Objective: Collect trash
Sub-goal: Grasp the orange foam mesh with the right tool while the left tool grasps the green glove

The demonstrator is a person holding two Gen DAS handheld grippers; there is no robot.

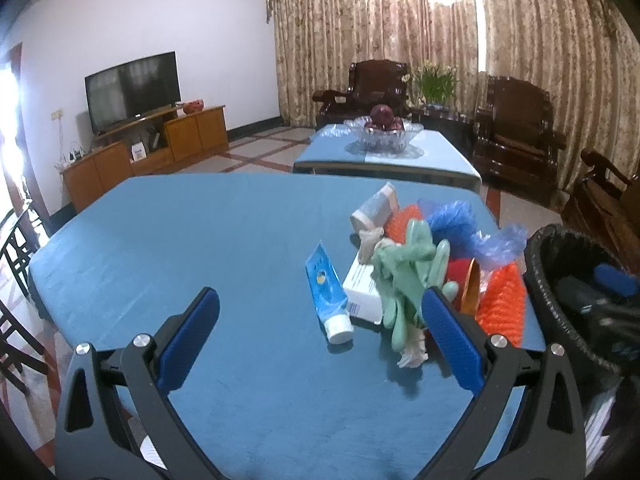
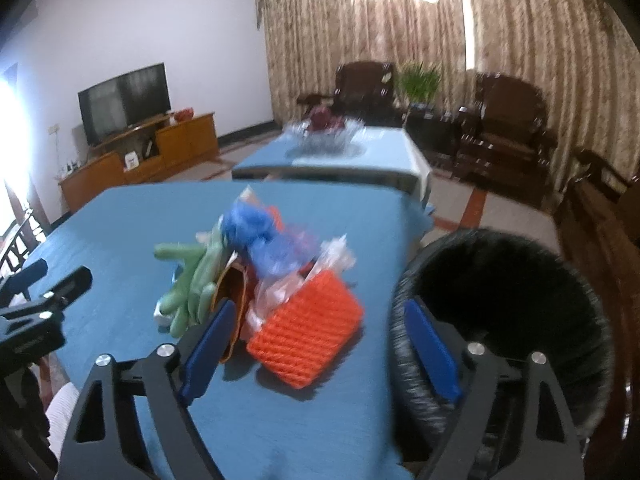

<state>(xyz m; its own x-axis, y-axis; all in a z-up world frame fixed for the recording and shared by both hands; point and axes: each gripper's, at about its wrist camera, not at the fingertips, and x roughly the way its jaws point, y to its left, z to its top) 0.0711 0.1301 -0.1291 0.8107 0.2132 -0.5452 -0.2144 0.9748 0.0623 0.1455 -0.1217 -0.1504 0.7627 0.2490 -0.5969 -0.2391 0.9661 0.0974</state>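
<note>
Hand-held gripper on my right [image 2: 318,346] hangs with its blue pads spread wide and nothing between them, lined up on the orange netted foam sleeve [image 2: 306,330] that lies at the near edge of the trash heap; I judge I have it there because that sleeve is the closest piece to the bin and the easiest to lift clear. Behind the sleeve the heap bunches together on the blue-covered table [image 1: 160,240]: crumpled clear plastic film [image 2: 276,294], a pale green rubber glove [image 1: 404,276] draped over a flat white cardboard box [image 1: 362,290], a wad of blue plastic bag [image 1: 456,224], and a grey-wrapped packet [image 1: 374,208] at the far side. A blue-and-white squeeze tube with a white cap [image 1: 328,298] lies just beside the box, slightly apart from the pile. My left hand-held gripper [image 1: 320,316] is also fully spread and empty, hovering low over the table with the tube and glove between its fingers, which I read as readying for the tube. The round bin lined with a black bag [image 2: 500,320] stands just off the table's right side, close by so each drop is short. The right view is blurred, so finer contacts there I cannot tell.
</note>
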